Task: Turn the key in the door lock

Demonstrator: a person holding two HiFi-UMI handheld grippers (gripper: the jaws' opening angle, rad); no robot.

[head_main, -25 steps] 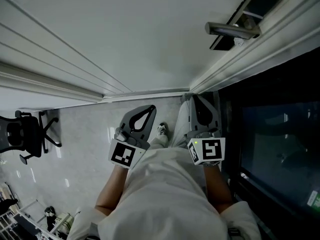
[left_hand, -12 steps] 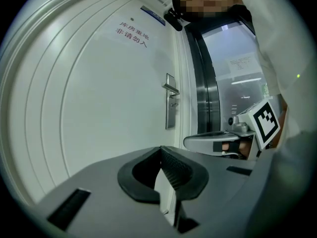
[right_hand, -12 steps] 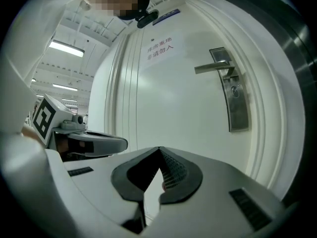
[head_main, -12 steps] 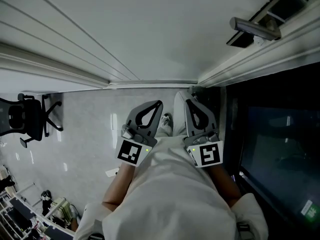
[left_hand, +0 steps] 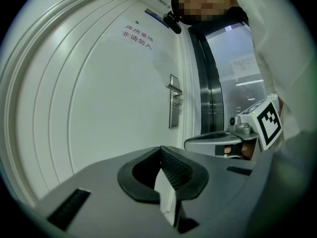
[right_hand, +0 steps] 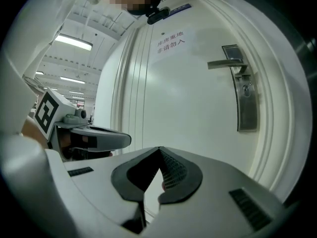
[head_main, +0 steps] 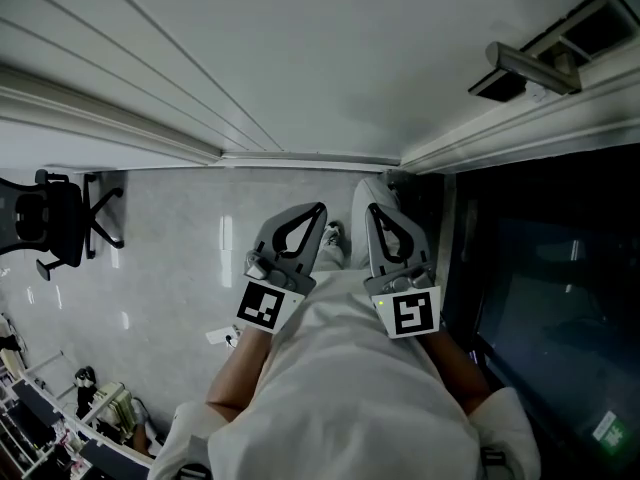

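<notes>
The white door (head_main: 300, 58) fills the top of the head view, its silver lever handle (head_main: 530, 65) at the far upper right. In the right gripper view the handle (right_hand: 225, 63) sits over a long lock plate (right_hand: 246, 105); the keyhole area is too small to show a key. My left gripper (head_main: 310, 213) and right gripper (head_main: 375, 211) hang side by side at waist height, well short of the door. Each one's jaws meet at the tips, left gripper (left_hand: 161, 150) and right gripper (right_hand: 159, 150), and both are shut on nothing.
A dark glass panel (head_main: 540, 268) stands right of the door frame. A black office chair (head_main: 50, 233) is on the grey floor at left, with clutter at the lower left corner. A red-lettered sign (left_hand: 137, 36) is on the door.
The head view has swung, so the door handle sits farther right and higher. Both grippers have drifted a little closer together, the right one more. Jaws stay shut.
</notes>
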